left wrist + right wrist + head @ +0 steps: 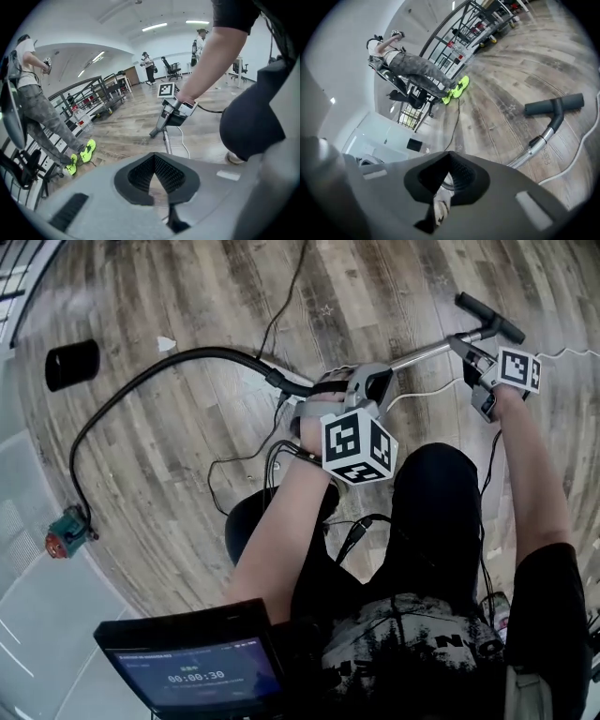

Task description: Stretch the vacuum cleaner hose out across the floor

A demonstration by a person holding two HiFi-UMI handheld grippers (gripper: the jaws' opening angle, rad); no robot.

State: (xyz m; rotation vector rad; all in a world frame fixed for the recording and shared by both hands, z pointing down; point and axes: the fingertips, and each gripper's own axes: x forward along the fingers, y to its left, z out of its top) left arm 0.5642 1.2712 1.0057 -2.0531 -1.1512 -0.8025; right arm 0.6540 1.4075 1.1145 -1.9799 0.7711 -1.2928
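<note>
Curved black hose (216, 351); chrome tube (422, 354)

Open-plan office or lab hall: wood-plank floor (394, 287), ceiling strip lights (154, 26), swivel office chairs (172, 68), desks (240, 65), black metal railing (91, 89), other persons (149, 65) standing about.

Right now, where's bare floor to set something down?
Bare wood floor inside the arc of the hose, left of the black cables; more beyond the hose, right of the black cylinder. Crowded near the legs: cables, wand.
</note>
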